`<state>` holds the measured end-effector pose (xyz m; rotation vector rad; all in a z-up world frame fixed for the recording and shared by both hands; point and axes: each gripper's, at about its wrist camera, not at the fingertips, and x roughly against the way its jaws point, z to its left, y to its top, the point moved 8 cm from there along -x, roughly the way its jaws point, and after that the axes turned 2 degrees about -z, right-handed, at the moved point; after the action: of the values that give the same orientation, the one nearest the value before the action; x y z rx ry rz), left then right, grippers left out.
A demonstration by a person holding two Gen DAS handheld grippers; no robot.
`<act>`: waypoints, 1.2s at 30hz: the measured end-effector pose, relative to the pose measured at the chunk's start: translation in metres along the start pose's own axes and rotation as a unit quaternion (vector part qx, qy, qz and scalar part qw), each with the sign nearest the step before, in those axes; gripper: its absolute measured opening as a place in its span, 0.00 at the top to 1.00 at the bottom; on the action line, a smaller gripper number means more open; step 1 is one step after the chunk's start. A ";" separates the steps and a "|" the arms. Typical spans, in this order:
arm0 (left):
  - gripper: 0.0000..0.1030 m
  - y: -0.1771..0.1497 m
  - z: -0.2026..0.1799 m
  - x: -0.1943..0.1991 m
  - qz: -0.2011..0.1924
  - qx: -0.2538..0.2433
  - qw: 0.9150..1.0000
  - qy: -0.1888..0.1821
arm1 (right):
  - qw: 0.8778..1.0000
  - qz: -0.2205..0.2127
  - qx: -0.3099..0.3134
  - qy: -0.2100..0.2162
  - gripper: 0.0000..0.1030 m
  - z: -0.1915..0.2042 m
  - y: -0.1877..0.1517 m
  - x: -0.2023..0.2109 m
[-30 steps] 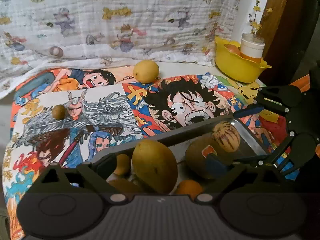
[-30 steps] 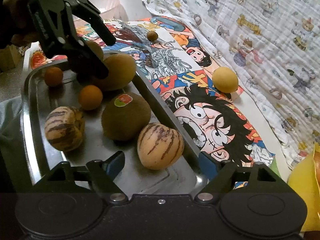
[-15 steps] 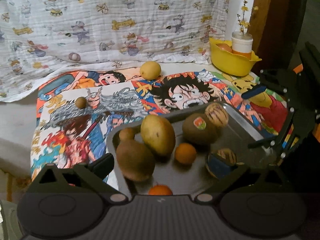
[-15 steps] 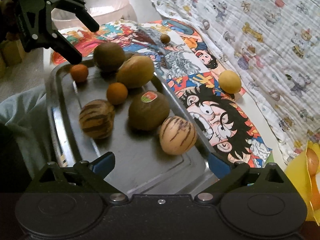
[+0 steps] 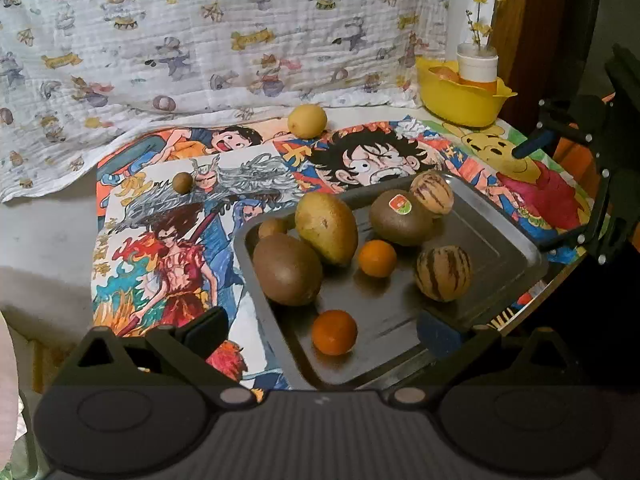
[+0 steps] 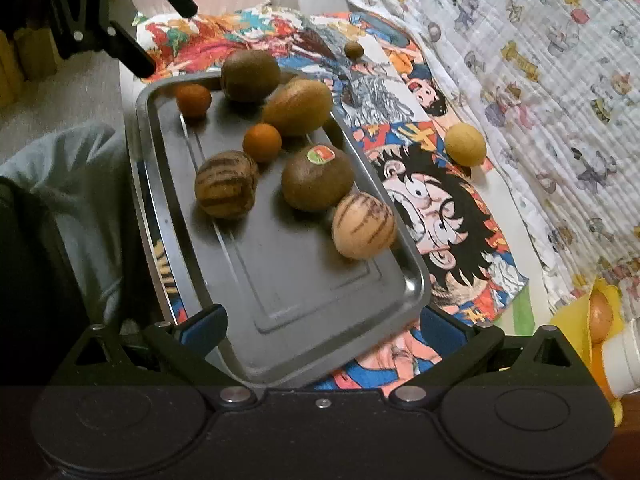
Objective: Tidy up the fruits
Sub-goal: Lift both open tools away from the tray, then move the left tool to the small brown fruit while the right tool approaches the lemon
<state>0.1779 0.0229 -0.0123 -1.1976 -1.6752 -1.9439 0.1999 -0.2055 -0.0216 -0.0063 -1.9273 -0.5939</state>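
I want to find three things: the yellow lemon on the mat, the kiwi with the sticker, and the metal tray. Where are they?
lemon [image 5: 307, 121], left wrist view, middle of its skin.
kiwi with the sticker [image 6: 318, 184], right wrist view, brown side below the sticker.
metal tray [image 6: 304, 300], right wrist view, bare floor.

Before me a white cartoon-print blanket [image 5: 224, 40] drapes the back, a bright comic-print cloth [image 5: 168, 248] covers the bench, brown wood [image 5: 532, 20] rises at right.

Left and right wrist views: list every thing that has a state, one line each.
left gripper: open, empty, above the tray's near end.
right gripper: open, empty.
metal tray: flat on the cartoon mat, holding eight fruits.
stickered kiwi: in tray, touching a striped melon.
yellow lemon: loose on mat.
small brown fruit: loose on mat.
yellow bowl: upright, holds a cup.
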 end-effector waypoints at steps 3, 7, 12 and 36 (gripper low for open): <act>0.01 -0.001 0.003 0.001 0.009 -0.005 1.000 0.003 | 1.000 0.021 0.012 -0.005 0.01 -0.006 -0.003 0.001; 0.01 -0.001 0.007 -0.001 0.023 -0.010 1.000 0.012 | 0.999 0.033 0.019 -0.016 0.01 -0.018 -0.002 0.001; 0.01 0.004 0.016 -0.006 0.030 -0.011 0.999 0.023 | 0.999 0.021 0.021 -0.028 0.01 -0.036 0.012 -0.001; 0.01 0.088 0.109 -0.063 -0.004 0.053 0.995 0.085 | 0.995 -0.088 -0.022 -0.034 0.01 -0.129 0.129 -0.056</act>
<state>0.3194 0.0819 -0.0040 -0.9610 -1.6740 -1.8782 0.3697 -0.1302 0.0212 0.1182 -1.9935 -0.7621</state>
